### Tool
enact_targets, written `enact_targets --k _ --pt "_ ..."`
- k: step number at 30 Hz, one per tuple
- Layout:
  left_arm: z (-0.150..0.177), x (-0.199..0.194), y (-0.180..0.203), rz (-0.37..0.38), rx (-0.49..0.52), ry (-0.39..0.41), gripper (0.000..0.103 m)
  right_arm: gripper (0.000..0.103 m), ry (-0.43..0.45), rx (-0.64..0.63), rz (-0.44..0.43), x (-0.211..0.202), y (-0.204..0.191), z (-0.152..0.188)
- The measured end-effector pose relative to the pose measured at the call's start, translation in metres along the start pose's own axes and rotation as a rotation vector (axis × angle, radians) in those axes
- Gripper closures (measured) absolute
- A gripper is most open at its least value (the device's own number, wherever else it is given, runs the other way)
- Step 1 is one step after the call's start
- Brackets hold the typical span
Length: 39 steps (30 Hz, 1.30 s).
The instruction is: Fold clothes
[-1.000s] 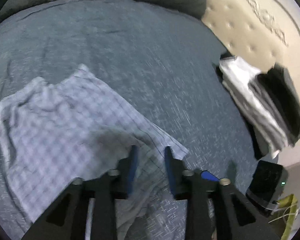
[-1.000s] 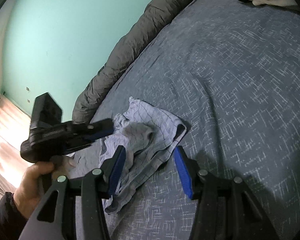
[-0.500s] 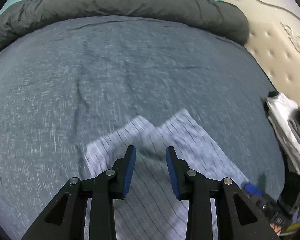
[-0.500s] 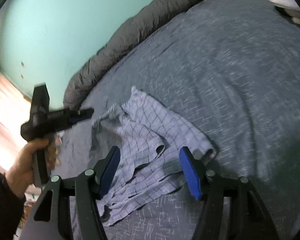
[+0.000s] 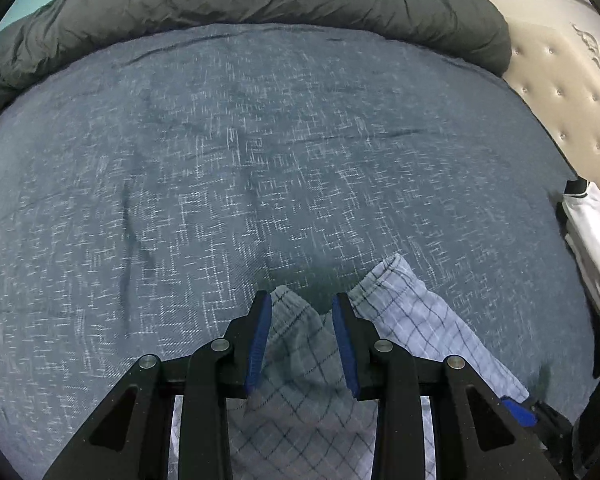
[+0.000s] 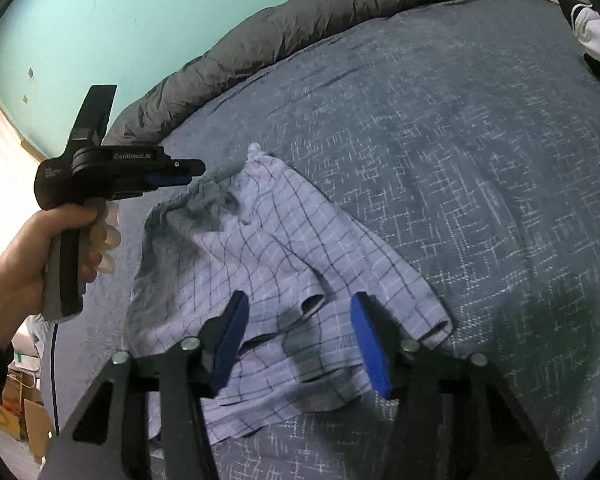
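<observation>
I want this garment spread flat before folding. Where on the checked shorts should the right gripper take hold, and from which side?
Grip the hemmed leg opening of the checked shorts, the corner lying just right of the right gripper. Come from the near, right side, low along the bedspread: there the hem lies flat and free at the cloth's edge, while the far end near the left gripper is bunched and creased.

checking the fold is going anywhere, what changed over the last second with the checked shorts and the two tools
The checked shorts went from a bunched heap to lying spread out on the bed cover. The left tool travelled across them to the leg ends. The right tool turned; its jaws have just been closing, pressing nothing. Neither tool took hold. The stacked clothes by the headboard stayed put.
</observation>
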<state>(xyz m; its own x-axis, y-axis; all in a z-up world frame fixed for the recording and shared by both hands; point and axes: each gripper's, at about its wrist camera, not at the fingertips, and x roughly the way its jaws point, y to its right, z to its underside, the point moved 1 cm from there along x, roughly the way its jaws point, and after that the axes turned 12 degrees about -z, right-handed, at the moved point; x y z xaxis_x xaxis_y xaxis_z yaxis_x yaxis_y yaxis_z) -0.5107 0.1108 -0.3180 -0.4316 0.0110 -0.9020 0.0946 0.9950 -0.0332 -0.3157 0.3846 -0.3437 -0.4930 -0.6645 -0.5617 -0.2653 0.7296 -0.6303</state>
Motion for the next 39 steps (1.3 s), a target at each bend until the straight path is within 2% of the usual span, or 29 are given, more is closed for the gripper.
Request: enact_targets --k 6,8,11,16,18,20,22,30,33,34,37,39 --pt "0.002 0.003 0.001 0.001 0.004 0.000 0.069 0.074 -0.030 -0.028 -0.004 0.009 -0.004 -0.004" --pt "0.003 0.006 0.002 0.000 0.009 -0.006 0.069 0.088 -0.036 -0.021 -0.007 0.013 -0.001 -0.004" --pt "0.004 0.007 0.004 0.003 0.011 -0.007 0.069 0.097 -0.027 -0.019 -0.005 0.012 0.002 -0.003" --pt "0.001 0.011 0.005 0.004 0.001 -0.011 0.071 0.100 -0.021 -0.026 -0.026 0.010 0.000 -0.005" --pt "0.001 0.013 0.006 0.004 -0.001 -0.017 0.081 0.100 -0.022 -0.030 -0.042 0.010 -0.002 -0.004" --pt "0.001 0.013 0.007 0.004 -0.002 -0.018 0.096 0.101 -0.026 -0.037 -0.055 0.010 -0.005 -0.004" --pt "0.001 0.014 0.009 0.005 -0.004 -0.018 0.101 0.101 -0.029 -0.042 -0.064 0.011 -0.007 -0.003" --pt "-0.003 0.007 0.011 0.012 -0.017 0.008 0.103 0.101 -0.015 -0.036 -0.065 0.004 -0.004 -0.005" --pt "-0.005 0.010 0.009 0.003 -0.021 -0.023 0.103 0.101 -0.011 -0.030 -0.070 0.003 -0.003 -0.006" --pt "-0.005 0.012 0.007 -0.019 -0.043 -0.030 0.100 0.101 -0.011 -0.029 -0.071 0.003 -0.003 -0.006" --pt "-0.005 0.016 0.004 -0.065 -0.075 -0.045 0.056 0.101 -0.008 -0.025 -0.075 0.003 -0.003 -0.006" --pt "-0.004 0.019 0.007 -0.063 -0.067 -0.050 0.056 0.101 -0.007 -0.023 -0.078 0.002 -0.003 -0.007"
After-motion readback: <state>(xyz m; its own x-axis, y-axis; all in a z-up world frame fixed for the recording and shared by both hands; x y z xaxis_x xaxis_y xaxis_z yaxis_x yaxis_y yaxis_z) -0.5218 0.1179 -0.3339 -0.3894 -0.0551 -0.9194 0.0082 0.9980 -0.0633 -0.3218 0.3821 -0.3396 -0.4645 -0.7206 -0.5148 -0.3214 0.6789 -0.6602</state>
